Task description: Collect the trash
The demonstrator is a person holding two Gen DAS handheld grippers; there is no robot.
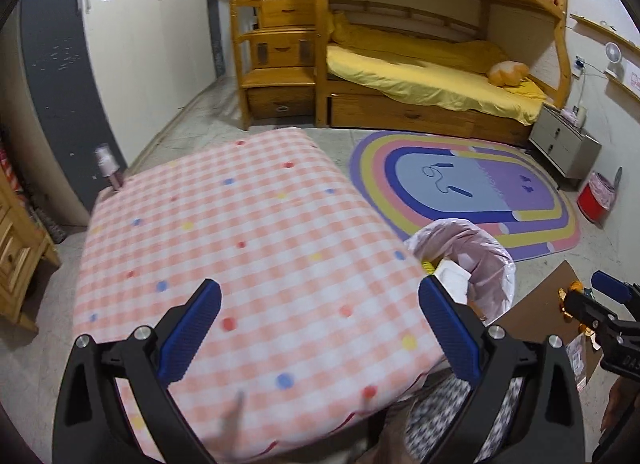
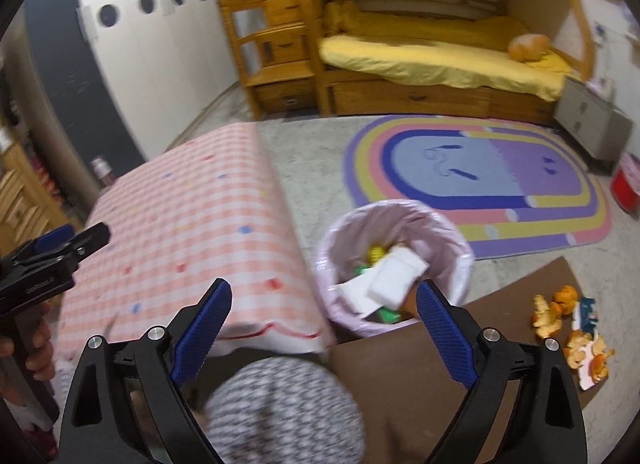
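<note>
Both tools gape wide and hold nothing — left tool [image 1: 320, 328] over the tablecloth [image 1: 240, 244], right tool [image 2: 324, 328] above the bin [image 2: 460, 244]

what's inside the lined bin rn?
Trash bin: white packet on top, yellow item and green scraps beside it. Anything below is covered.

Left gripper [image 1: 320, 328] wide apart, nothing between, over pink checked tablecloth [image 1: 240, 248]. Pink-lined trash bin [image 1: 476, 256] just beside table edge — white paper [image 1: 452, 278] inside. Right gripper [image 1: 608, 292] at far right, over brown cardboard [image 1: 540, 304].
</note>
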